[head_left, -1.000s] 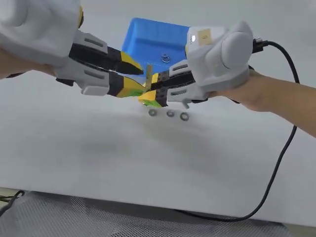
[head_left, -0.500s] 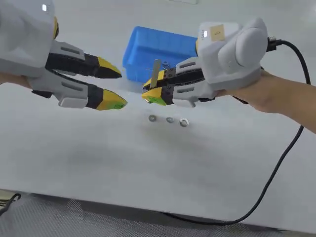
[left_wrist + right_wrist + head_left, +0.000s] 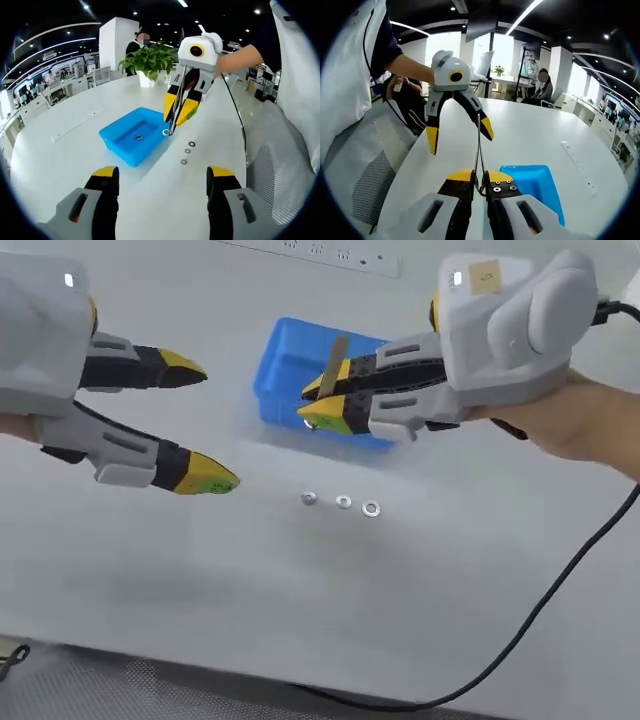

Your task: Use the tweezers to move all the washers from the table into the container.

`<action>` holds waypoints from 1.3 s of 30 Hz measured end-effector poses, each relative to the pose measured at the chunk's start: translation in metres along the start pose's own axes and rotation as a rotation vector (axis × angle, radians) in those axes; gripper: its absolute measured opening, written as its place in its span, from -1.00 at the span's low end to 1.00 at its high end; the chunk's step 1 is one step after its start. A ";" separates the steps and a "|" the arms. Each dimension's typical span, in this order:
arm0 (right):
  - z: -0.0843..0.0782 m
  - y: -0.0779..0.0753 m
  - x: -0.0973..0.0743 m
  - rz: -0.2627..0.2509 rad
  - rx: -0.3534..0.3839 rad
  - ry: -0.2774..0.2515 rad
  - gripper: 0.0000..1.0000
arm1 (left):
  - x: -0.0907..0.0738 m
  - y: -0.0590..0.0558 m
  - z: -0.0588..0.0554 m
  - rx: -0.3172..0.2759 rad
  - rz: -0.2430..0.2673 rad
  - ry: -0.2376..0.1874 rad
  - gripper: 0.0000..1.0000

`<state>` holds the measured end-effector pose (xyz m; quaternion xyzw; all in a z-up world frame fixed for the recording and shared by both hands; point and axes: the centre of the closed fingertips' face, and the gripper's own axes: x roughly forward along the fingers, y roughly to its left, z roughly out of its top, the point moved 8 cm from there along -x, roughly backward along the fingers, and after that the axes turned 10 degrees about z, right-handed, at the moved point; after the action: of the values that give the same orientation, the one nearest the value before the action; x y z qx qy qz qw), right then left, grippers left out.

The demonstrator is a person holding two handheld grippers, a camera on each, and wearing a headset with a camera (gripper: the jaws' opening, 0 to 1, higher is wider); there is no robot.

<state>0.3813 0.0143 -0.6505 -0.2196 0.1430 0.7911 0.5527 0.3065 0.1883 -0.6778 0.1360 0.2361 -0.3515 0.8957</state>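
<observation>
Three washers (image 3: 343,502) lie in a row on the table (image 3: 300,590), at 6 o'clock from the blue container (image 3: 272,380), not yet moved. Left gripper (image 3: 215,425), at 9 o'clock of them: fingers spread, empty. Right gripper (image 3: 312,405): fingers pressed on the tweezers (image 3: 337,352), whose tips pinch a fourth washer (image 3: 166,132) at the container's rim. One washer inside (image 3: 139,136). Judged one of five delivered.

Blue container (image 3: 290,365), silver washers (image 3: 343,502), white table (image 3: 300,580), metallic tweezers (image 3: 335,355), yellow-tipped right hand-held gripper (image 3: 312,406)
</observation>
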 end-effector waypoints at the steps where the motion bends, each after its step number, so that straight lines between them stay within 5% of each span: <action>1: 0.002 -0.001 -0.002 -0.003 -0.003 0.000 -0.81 | -0.001 0.000 -0.001 -0.004 0.003 -0.001 0.53; 5: 0.007 -0.010 -0.009 -0.017 -0.006 -0.004 -0.81 | -0.002 0.002 -0.006 -0.020 0.016 -0.001 0.58; 19: -0.011 -0.064 -0.023 -0.114 0.037 -0.007 -0.81 | -0.005 0.003 -0.016 -0.083 0.069 -0.012 0.93; 22: -0.020 -0.071 -0.020 -0.126 0.053 0.004 -0.81 | -0.005 -0.004 -0.016 -0.084 0.068 0.002 0.96; 31: -0.051 -0.086 0.002 -0.106 0.081 0.073 -0.81 | -0.010 -0.003 -0.028 -0.120 0.089 0.030 0.97; 39: -0.066 -0.090 0.013 -0.111 0.117 0.051 -0.81 | -0.011 -0.003 -0.032 -0.128 0.090 0.047 0.97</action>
<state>0.4743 0.0256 -0.7128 -0.2149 0.1907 0.7437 0.6037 0.2870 0.2058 -0.6995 0.0973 0.2727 -0.2920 0.9115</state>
